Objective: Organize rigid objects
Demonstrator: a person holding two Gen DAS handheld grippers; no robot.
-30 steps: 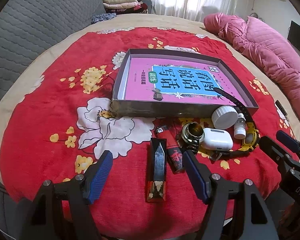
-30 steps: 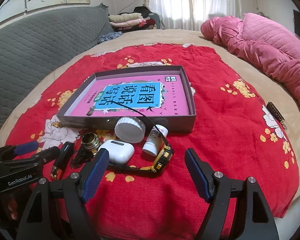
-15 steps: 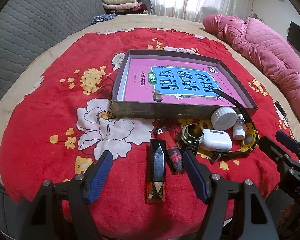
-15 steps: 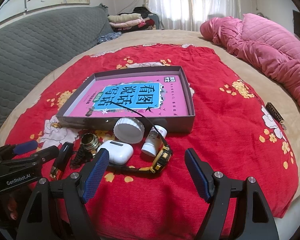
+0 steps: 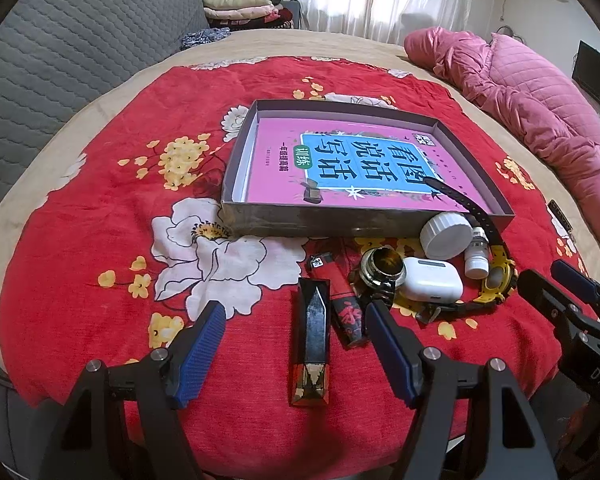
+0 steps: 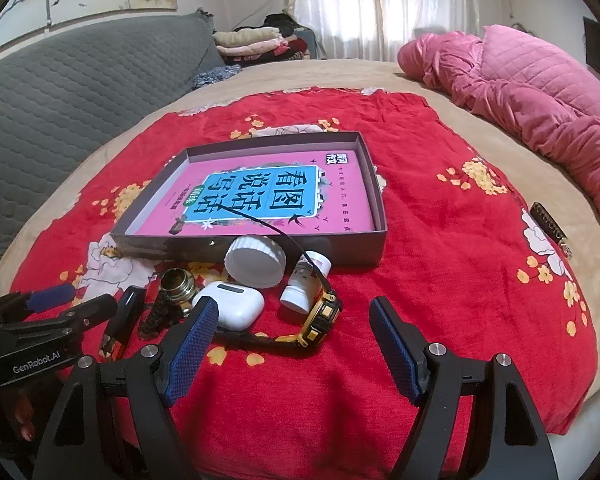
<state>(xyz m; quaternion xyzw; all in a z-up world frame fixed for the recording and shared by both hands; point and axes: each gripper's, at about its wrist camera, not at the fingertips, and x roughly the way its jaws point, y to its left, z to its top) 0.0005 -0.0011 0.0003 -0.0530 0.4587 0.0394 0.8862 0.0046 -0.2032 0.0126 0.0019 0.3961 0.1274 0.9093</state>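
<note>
A: What is hard to see here?

B: The small red item (image 5: pixel 346 316) beside the black faceted bar (image 5: pixel 313 328) is partly behind the left gripper (image 5: pixel 296 354) finger, so I cannot name it. In the right view the bar shows only in part, behind the left gripper's body.

A: And the grippers?

B: Both stand wide apart and hold nothing. The bar lies on the red cloth (image 5: pixel 100 184) between the left fingers, not touching them. The right gripper (image 6: pixel 290 354) hovers just before the yellow watch (image 6: pixel 320 316) — its black strap reaches over the wall of the gray box (image 6: pixel 256 248).

A: The other things?

B: The white earbud case (image 6: pixel 234 304), the brass ring (image 6: pixel 178 282), the white cap (image 6: pixel 256 262) and the small white bottle (image 6: pixel 306 286) are crowded near the box's front wall. Inside the box lies a pink book (image 6: pixel 268 196).
</note>
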